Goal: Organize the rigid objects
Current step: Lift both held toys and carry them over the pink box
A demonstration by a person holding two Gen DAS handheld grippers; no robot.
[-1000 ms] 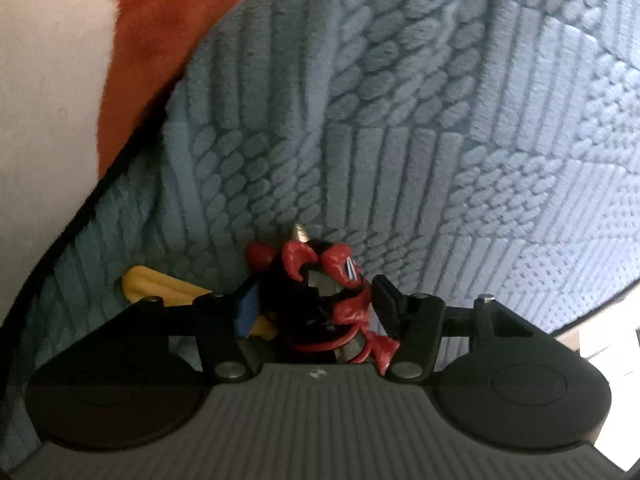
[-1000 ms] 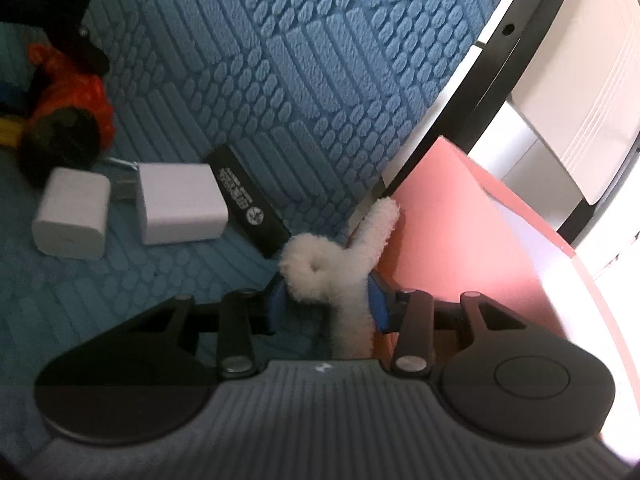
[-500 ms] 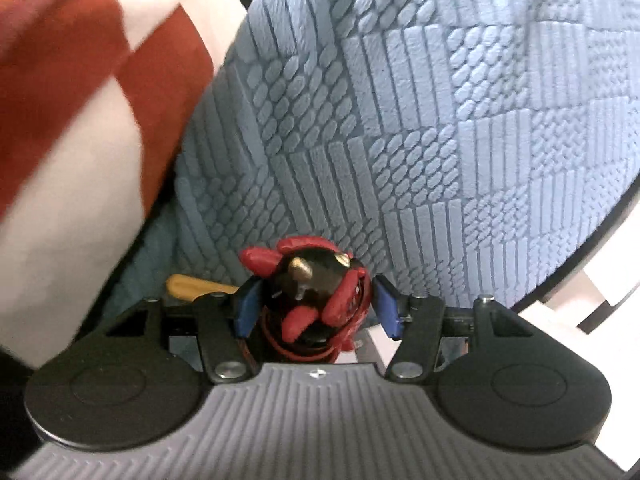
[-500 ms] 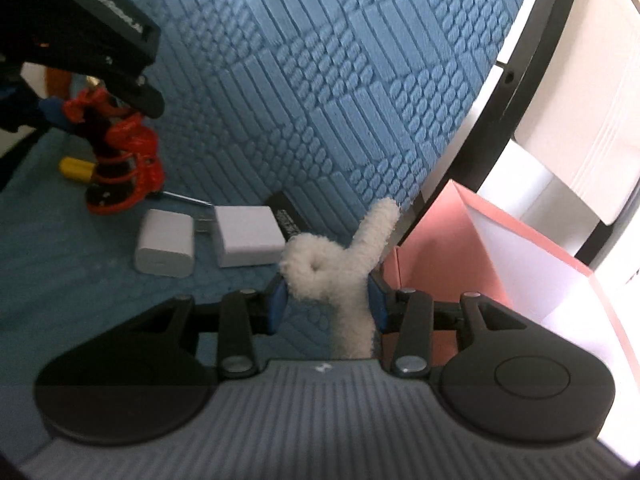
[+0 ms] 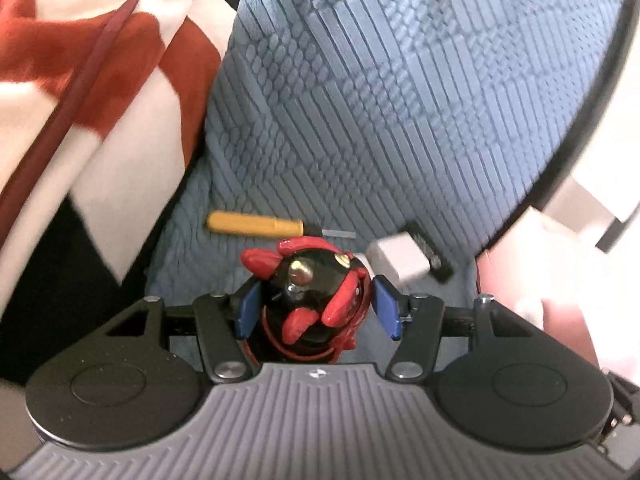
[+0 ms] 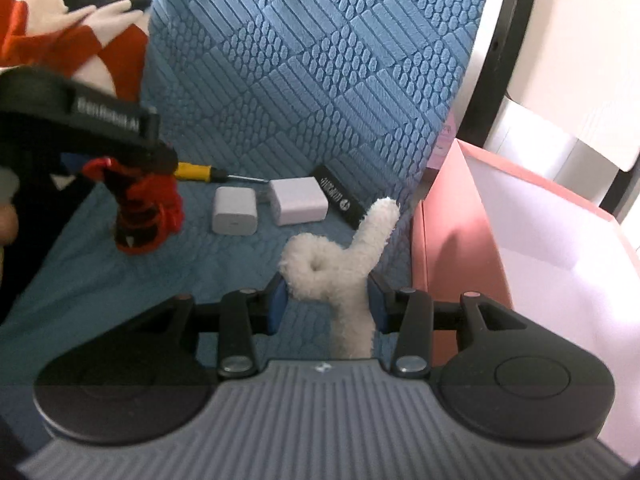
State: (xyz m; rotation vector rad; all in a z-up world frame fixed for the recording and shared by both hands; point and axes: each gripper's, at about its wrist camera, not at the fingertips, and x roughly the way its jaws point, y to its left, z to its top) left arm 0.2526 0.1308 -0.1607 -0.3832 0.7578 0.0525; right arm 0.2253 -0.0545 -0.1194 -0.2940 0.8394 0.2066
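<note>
Blue mat (image 6: 320, 60) beyond the chargers (image 6: 298, 200) lies bare.

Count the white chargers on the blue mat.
2. One white charger lies right of the red and black figure; the other white charger lies beside it, against the black stick. More may be hidden.

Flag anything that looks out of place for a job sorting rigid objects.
The right gripper is shut on a fluffy white looped thing, which looks soft rather than rigid. The screwdriver, two white chargers and black bar lie loose on the blue cover; nothing looks spilled or broken.
</note>
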